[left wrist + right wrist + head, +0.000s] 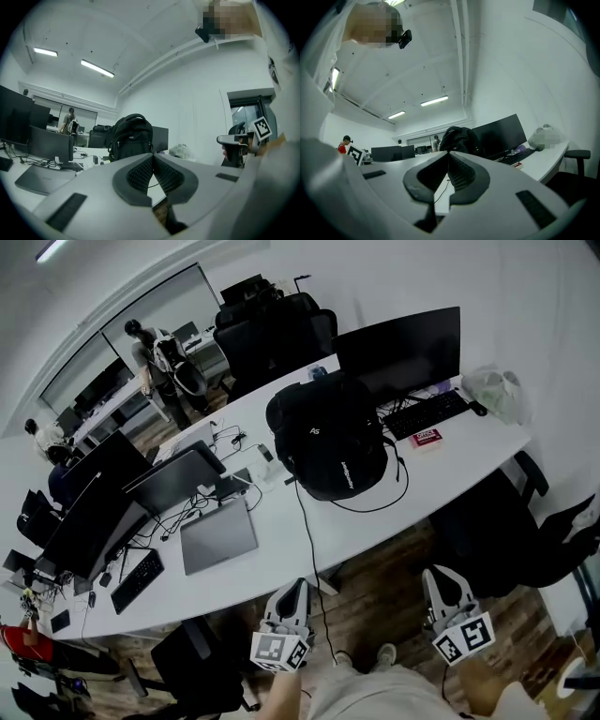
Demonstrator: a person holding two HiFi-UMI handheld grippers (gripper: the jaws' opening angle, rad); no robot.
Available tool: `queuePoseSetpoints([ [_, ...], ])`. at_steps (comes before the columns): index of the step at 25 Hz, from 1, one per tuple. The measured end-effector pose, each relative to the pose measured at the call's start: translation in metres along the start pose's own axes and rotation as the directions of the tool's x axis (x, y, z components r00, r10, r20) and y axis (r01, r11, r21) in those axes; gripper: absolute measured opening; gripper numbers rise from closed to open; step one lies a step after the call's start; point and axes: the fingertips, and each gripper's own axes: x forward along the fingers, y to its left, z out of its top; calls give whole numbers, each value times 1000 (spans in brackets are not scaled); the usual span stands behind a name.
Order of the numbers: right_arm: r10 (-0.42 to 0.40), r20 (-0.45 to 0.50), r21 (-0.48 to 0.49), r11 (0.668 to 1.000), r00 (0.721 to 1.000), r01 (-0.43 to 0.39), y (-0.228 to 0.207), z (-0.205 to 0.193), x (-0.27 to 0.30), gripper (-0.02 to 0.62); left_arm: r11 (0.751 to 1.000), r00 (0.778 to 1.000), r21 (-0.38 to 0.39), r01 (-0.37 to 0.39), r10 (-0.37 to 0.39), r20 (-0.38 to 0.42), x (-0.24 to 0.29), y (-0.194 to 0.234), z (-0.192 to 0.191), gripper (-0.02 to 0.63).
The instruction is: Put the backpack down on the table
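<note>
Backpack [328,442]: black, bulky, standing on the white counter [450,474] about midway along it, with its top handle up in the left gripper view; no claw touches it. Cable [307,531]: thin and black, running from the backpack's left side across the counter and over the near edge; a second loop lies on the counter at the backpack's right. Monitor [403,352]: dark screen, just beyond the backpack to the far right. Keyboard [427,413]: black, in front of that monitor, right of the backpack. Red packet [427,438]: small and flat, just near of the keyboard. Plastic bag [497,390]: pale and crumpled, at the counter's right end. Laptop [217,538]: grey, lid closed, left of the backpack. Two more dark screens [173,482] and a second keyboard [137,579]: further left on the counter. Office chairs [272,329]: black, beyond the far edge. Person [155,357]: standing at the far left by another row of desks. Left claw [295,585]: jaws pressed together with nothing between them, held over the wooden floor [375,587] off the counter's near edge, well apart from the backpack. Right claw [436,573]: jaws likewise together and empty, to the right of the left one, also short of the near edge.
</note>
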Motion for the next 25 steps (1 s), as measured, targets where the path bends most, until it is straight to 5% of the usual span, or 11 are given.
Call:
queuePoseSetpoints([
  [3, 2, -3, -17, 1000, 1000, -2, 11, 1, 5, 18, 996, 999, -67, 52, -51, 18, 0, -6, 8, 8],
  [10, -33, -7, -14, 999, 999, 33, 38, -2, 12, 18, 998, 998, 13, 61, -61, -17, -9, 3, 5, 8],
  [25, -27, 2, -68, 997, 1000, 27, 87, 5, 23, 14, 996, 996, -32, 81, -79, 50, -40, 40, 18, 8],
])
